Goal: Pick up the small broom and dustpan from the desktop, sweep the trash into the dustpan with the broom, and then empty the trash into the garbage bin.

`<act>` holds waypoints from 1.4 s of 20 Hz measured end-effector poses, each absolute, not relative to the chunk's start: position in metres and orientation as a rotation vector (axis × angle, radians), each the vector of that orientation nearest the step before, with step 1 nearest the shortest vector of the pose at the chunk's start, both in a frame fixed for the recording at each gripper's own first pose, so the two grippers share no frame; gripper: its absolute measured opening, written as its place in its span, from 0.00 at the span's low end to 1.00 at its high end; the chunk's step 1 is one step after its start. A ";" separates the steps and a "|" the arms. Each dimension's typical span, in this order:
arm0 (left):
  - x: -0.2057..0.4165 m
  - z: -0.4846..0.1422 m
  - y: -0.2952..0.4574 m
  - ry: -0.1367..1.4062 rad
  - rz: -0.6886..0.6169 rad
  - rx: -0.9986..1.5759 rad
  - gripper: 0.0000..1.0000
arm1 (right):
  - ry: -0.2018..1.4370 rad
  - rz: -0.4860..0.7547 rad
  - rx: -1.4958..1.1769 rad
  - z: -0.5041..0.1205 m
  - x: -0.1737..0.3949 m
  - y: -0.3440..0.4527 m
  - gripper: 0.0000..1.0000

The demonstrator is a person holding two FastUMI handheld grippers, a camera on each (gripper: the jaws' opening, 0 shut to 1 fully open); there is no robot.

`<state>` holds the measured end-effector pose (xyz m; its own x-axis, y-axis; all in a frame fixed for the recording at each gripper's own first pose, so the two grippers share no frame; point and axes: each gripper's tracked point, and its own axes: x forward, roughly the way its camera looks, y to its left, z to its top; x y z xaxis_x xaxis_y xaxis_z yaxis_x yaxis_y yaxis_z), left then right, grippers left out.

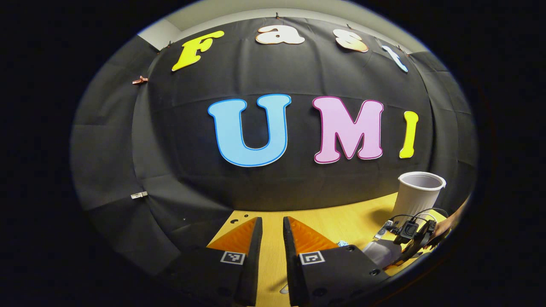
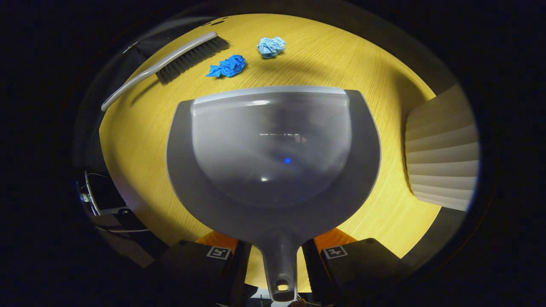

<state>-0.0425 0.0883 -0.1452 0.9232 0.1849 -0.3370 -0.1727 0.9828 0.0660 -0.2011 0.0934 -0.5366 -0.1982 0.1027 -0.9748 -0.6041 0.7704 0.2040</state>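
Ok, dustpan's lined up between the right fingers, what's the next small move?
Probably close the right hand-held gripper on the dustpan handle: the handle lies between its open fingers, not yet clamped. The broom and both paper scraps lie untouched on the desktop.

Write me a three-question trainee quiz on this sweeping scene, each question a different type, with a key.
1. True or false: the broom lies on the desk, held by neither gripper.
2. Multiple choice: the dustpan handle sits between the jaws of which gripper? A. the left gripper B. the right gripper C. both
3. Fill in: the number of crumpled paper balls on the desk beyond the dustpan's front edge is ___.

Key: 1 true; 2 B; 3 two, the dark blue paper ball and the light blue paper ball.
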 end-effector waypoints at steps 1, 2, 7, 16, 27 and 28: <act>-0.043 -0.146 0.088 0.349 0.184 0.036 0.32 | 1.661 0.678 -0.410 -0.537 -0.201 0.094 0.69; -0.043 -0.145 0.089 0.348 0.187 0.036 0.32 | 1.661 0.683 -0.417 -0.537 -0.201 0.093 0.69; -0.045 -0.152 0.090 0.357 0.196 0.029 0.32 | 1.638 0.683 -0.426 -0.537 -0.203 0.097 0.75; -0.031 -0.224 0.057 0.602 -0.003 -0.057 0.34 | 1.682 0.676 -0.435 -0.533 -0.207 0.092 0.34; -0.035 -0.357 0.036 1.104 -0.203 -0.023 0.26 | 1.610 0.781 -0.407 -0.525 -0.198 0.071 0.34; -0.037 -0.365 0.034 1.134 -0.226 -0.008 0.34 | 1.605 0.774 -0.414 -0.527 -0.196 0.068 0.38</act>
<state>-0.0366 0.0338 -0.3654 0.4029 -0.1828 -0.8968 0.1751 0.9771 -0.1206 -0.1959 0.0684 -0.5270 -0.1918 0.1593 -0.9684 -0.6585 0.7107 0.2474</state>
